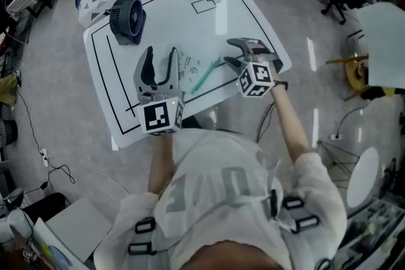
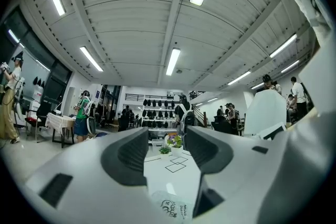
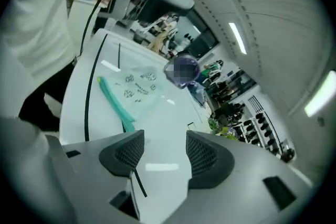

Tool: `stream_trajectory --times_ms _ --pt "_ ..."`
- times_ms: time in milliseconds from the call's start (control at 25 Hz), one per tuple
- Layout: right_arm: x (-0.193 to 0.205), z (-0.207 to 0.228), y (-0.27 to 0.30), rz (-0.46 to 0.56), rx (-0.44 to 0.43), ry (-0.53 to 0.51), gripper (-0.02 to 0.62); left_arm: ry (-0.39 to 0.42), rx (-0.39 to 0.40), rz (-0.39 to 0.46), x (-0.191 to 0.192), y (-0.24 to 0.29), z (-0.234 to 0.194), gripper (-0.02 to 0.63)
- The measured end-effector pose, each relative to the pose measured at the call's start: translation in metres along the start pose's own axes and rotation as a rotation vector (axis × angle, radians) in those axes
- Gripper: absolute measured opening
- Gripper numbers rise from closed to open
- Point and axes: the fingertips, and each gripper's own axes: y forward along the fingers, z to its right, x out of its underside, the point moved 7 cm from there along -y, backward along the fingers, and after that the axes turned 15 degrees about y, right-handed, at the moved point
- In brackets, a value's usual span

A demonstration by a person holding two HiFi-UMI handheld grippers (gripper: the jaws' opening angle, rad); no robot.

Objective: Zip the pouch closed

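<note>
The pouch lies flat on the white table, between the two grippers. It is see-through, with a green zip along one side. In the head view the zip runs on a slant, from low on the left up to the right. Its top end points at the right gripper. That gripper is wide open and holds nothing. It tips down at the table, and in its own view the zip sits ahead of it, a bit to the left. The left gripper is wide open and empty too. It sits just beside the pouch's plain side, with the pouch's edge low between its jaws. So the right gripper is likely nearer the zip, and the left is nearer the pouch body. The little slider is too small to find, so it is not clear which end to pull from.
</note>
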Motion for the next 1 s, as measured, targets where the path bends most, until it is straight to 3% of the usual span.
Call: stream_trajectory --times_ms 160,400,840,1000 --pt "0.013 -0.009 0.031 -0.135 -0.099 -0.209 0.252 0.000 -0.003 -0.020 0.005 0.001 -0.004 0.212" --pt "0.016 -0.016 0.058 -0.224 -0.211 -0.356 0.226 -0.004 -0.011 -0.051 0.013 0.001 -0.010 0.212" --pt "0.023 -0.025 0.067 -0.347 -0.378 -0.315 0.062 0.014 -0.029 -0.072 0.020 -0.001 -0.021 0.212" --pt "0.026 -0.028 0.063 -0.322 -0.394 -0.180 0.025 0.009 -0.023 -0.071 0.019 0.001 -0.017 0.212"
